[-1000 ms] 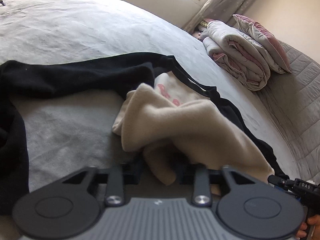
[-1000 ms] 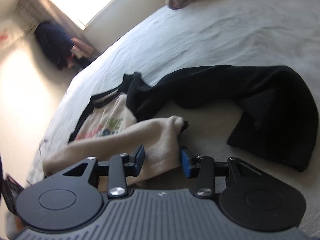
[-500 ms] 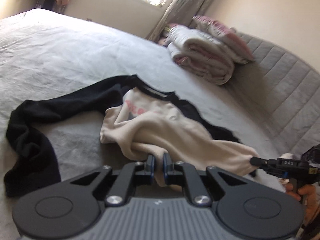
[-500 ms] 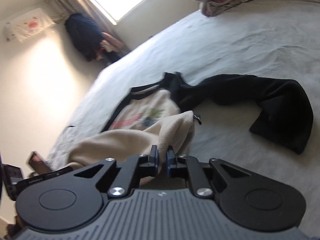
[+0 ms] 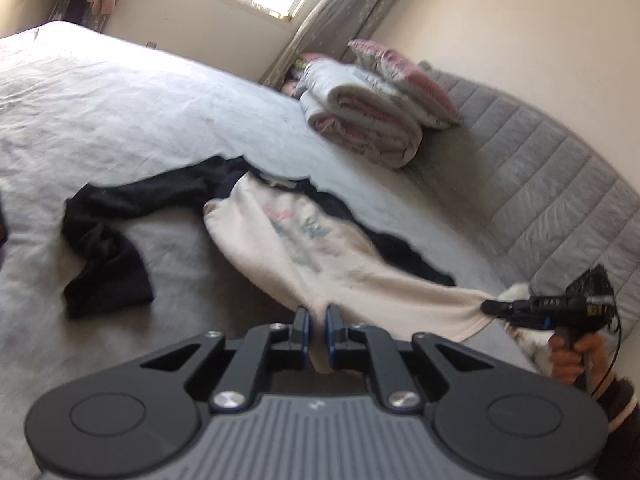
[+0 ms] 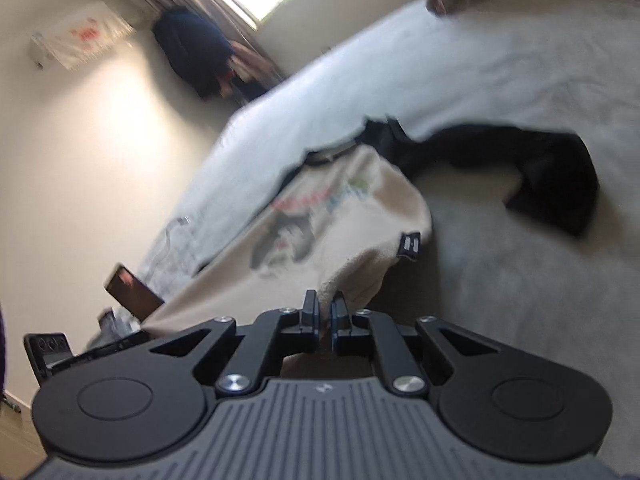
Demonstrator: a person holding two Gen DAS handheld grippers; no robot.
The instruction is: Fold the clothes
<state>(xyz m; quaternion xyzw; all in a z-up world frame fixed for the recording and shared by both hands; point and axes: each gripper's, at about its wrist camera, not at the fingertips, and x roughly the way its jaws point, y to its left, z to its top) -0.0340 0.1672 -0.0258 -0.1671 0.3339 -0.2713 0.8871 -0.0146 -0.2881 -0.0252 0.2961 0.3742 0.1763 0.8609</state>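
A cream sweatshirt (image 5: 304, 240) with a printed front, black sleeves and a black collar lies on the grey bed (image 5: 120, 112). My left gripper (image 5: 316, 320) is shut on its cream hem. My right gripper (image 6: 325, 312) is shut on the hem's other corner; it also shows in the left wrist view (image 5: 490, 306) at the right. The hem is stretched taut between them and lifted. One black sleeve (image 5: 108, 248) trails on the bed; it also shows in the right wrist view (image 6: 552, 176). The sweatshirt (image 6: 320, 220) shows its print and a black side label.
Folded quilts and a pink pillow (image 5: 372, 108) are stacked by the grey padded headboard (image 5: 540, 184). A window with curtains (image 5: 320, 12) is behind. Dark clothes (image 6: 192, 52) hang near the wall. A phone-like object (image 6: 134, 292) lies at the bed's left.
Both grippers closed on the cream hem, then lifted and pulled apart. The bunched sweatshirt has spread out, and its printed front now shows.
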